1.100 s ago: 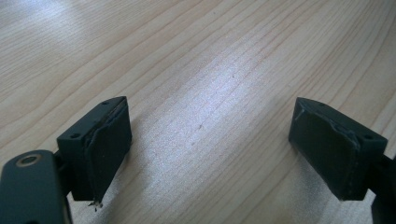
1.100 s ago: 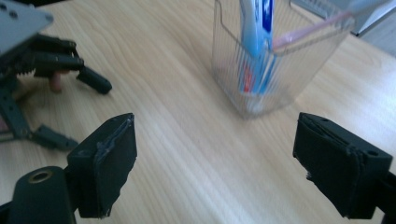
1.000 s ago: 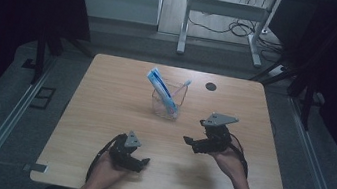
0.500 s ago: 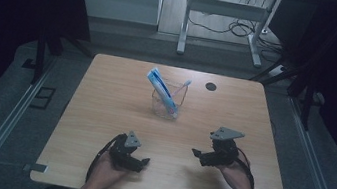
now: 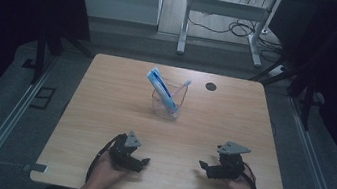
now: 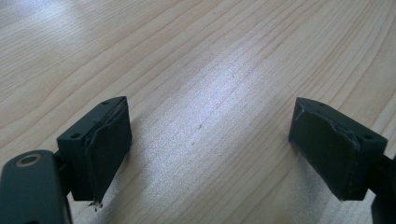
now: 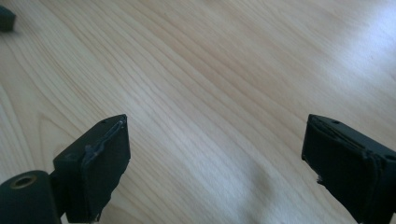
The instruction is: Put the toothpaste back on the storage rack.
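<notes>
A clear glass cup [image 5: 167, 103] stands upright at the middle of the wooden table [image 5: 105, 95]. A blue-and-white toothpaste tube [image 5: 160, 88] and a light blue toothbrush [image 5: 181, 87] lean inside it. My left gripper [image 5: 142, 162] rests low near the front edge, left of centre, held by a hand. It is open, and bare wood lies between its jaws [image 6: 210, 149]. My right gripper [image 5: 202, 166] sits near the front edge on the right, also open over bare wood [image 7: 215, 163]. Both grippers are well apart from the cup.
A small dark round spot [image 5: 210, 86] marks the table's far side. Beyond the table stand white desk legs [image 5: 184, 26] and cables on the floor. Metal rails [image 5: 6, 121] run along both sides of the table. A dark object's corner [image 7: 6, 17] shows at the right gripper view's top left.
My right gripper has drawn back from the table's middle toward the front edge and lowered. The left gripper has stayed in place.
</notes>
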{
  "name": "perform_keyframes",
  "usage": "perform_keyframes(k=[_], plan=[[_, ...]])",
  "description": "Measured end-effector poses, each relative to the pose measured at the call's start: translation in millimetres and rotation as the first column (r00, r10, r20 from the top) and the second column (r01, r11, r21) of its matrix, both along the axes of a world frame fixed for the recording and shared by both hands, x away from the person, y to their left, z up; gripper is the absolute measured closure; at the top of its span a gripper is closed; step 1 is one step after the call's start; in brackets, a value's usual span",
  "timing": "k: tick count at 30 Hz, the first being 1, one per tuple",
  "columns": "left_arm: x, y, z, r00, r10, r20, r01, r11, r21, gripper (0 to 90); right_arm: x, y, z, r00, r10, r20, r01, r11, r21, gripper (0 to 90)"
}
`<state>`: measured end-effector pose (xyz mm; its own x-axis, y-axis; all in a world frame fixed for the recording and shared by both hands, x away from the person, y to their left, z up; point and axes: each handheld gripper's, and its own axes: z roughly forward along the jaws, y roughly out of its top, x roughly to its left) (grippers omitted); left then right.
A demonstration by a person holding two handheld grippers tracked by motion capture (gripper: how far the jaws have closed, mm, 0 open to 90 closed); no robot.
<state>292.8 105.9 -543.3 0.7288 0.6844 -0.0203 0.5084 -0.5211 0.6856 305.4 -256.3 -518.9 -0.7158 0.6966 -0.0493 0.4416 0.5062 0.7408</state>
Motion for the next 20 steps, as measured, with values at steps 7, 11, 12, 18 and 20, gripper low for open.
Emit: perform_keyframes(k=[7,11,12,18,20], plan=[[-0.1,-0.1,-0.1,1.0000,0.002,-0.001,-0.002,1.0000,-0.001,13.3,-4.0,-6.0,-13.7,0.9999,-0.016,-0.004,0.016,1.000,-0.011,8.4],[-0.2,-0.1,-0.1,1.0000,0.003,-0.002,-0.003,1.0000,-0.002,13.3,-3.2,-7.0,-22.3,0.9996,-0.016,-0.022,0.015,1.000,-0.024,7.5],[-0.2,-0.2,-0.1,1.0000,0.003,-0.002,-0.003,1.0000,-0.002,13.3,-2.4,-8.0,-23.6,0.9993,-0.016,-0.034,0.016,1.000,-0.005,9.1],[-0.4,-0.2,-0.1,1.0000,0.003,-0.002,-0.003,1.0000,-0.002,13.3,-1.4,-10.3,-23.8,0.9982,-0.016,-0.058,0.016,1.000,0.012,10.7],[-0.3,-0.1,-0.1,1.0000,0.003,-0.002,-0.003,1.0000,-0.002,13.3,-1.4,-10.3,-23.7,0.9982,-0.016,-0.058,0.016,1.000,0.013,10.8]])
